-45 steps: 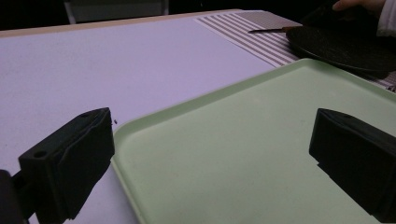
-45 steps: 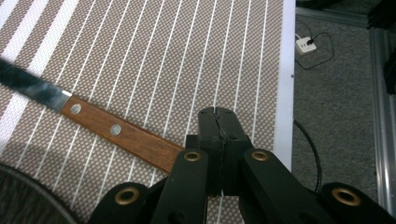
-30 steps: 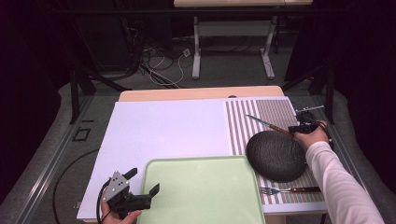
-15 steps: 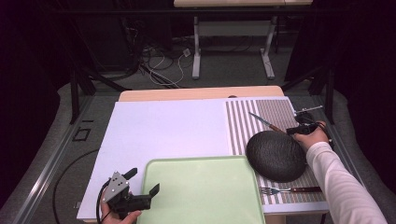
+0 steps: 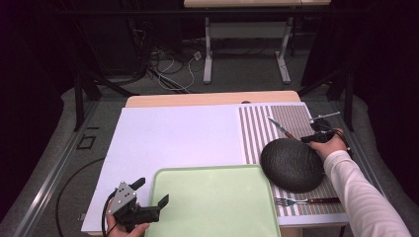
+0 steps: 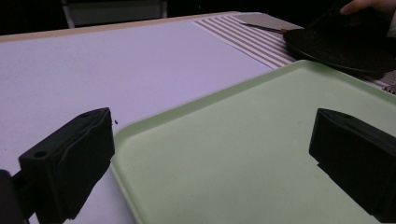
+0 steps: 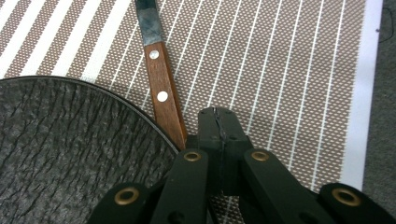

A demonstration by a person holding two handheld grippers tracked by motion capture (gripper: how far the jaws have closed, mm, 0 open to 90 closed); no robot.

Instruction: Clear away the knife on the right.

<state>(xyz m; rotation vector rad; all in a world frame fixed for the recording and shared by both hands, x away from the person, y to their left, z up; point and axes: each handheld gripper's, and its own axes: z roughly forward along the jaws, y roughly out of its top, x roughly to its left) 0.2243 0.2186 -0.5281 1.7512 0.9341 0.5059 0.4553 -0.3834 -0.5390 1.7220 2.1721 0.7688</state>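
right tool (image 7: pixel 217 122) closed, empty | knife (image 7: pixel 163 93) beside | plate (image 7: pixel 70 154) left | left tool (image 6: pixel 210 154) wide

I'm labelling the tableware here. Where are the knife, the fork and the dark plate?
knife (image 7: pixel 163 95): right gripper view, on its wooden handle.
fork (image 5: pixel 305 201): high view, mid-shaft.
dark plate (image 5: pixel 291 165): high view, centre of its textured surface.

Lab-like recording room: dark curtains, floor cables (image 5: pixel 168 66), bare worktable (image 5: pixel 207 98)

A grey carpeted floor (image 5: pixel 59 148) surrounds the wooden-edged work table (image 5: pixel 207 98); beyond it, a white-legged desk (image 5: pixel 247 34) stands over tangled cables (image 5: pixel 168 69) in a dark room.
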